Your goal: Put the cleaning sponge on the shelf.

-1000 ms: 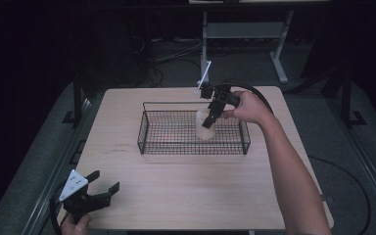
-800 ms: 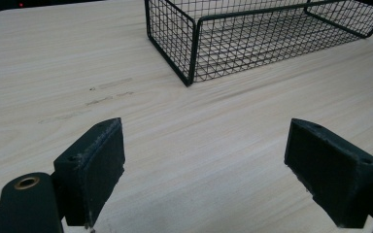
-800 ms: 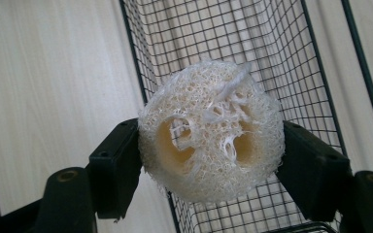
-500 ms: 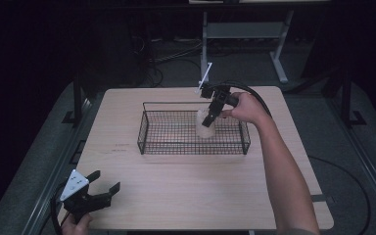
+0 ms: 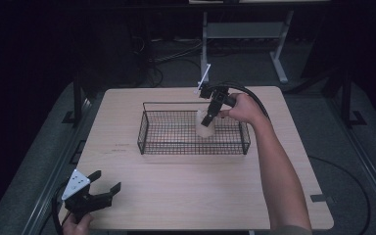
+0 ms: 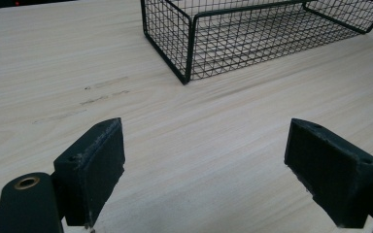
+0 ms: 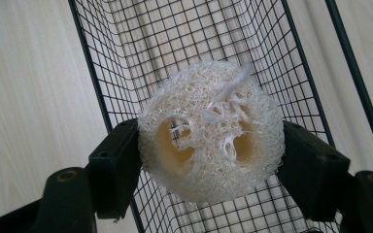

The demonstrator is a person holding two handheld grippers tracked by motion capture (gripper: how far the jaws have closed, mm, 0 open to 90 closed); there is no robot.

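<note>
Table evenly lit; surroundings dark; gripper views sharp.

This looks like a lab or test studio: beyond the right gripper [image 5: 207, 120] a bare light-wood table [image 5: 176, 196] gives way to dark floor with loose cables [image 5: 176, 56] and a grey metal stand [image 5: 245, 32], and blackness surrounds everything.

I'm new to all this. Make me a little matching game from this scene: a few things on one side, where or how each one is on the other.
Things:
1. loofah
2. wire basket
3. left gripper
4. right gripper

States:
A. open, with bare table between its jaws
B. stands mid-table
C. clamped between two black jaws
D. shut, reaching into the basket

Pairs: 1-C, 2-B, 3-A, 4-D
</note>
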